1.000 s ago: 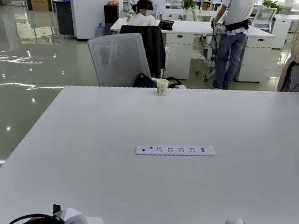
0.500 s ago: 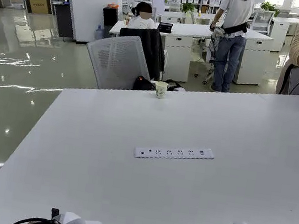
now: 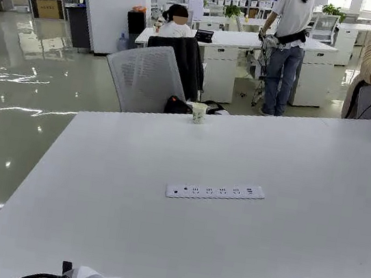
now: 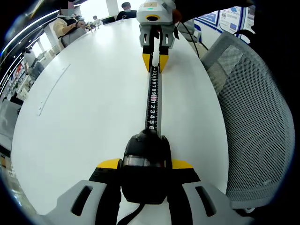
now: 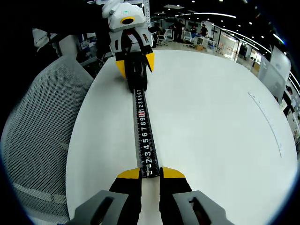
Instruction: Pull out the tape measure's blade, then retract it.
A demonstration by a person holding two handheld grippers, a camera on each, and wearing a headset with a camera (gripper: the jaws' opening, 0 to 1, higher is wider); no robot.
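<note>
The black tape measure case (image 4: 146, 159) sits between the yellow-tipped jaws of my left gripper (image 4: 146, 165), which is shut on it. Its yellow blade (image 4: 152, 101) with black numbers runs straight out over the white table (image 4: 84, 108) to my right gripper (image 4: 154, 60). In the right gripper view, my right gripper (image 5: 150, 173) is shut on the blade's end, about at the 1 mark. The blade (image 5: 142, 129) leads back to the case (image 5: 136, 70) in the left gripper. In the head view the grippers' white backs peek over the bottom edge.
A white power strip (image 3: 216, 192) lies mid-table and a paper cup (image 3: 199, 112) stands at the far edge. A grey mesh chair (image 3: 146, 75) is behind the table, another mesh chair (image 4: 253, 117) beside the grippers. People stand and sit at desks beyond.
The head view has tilted up a little, so both grippers sit lower in it. The right gripper's back has edged slightly to the right, away from the left one.
</note>
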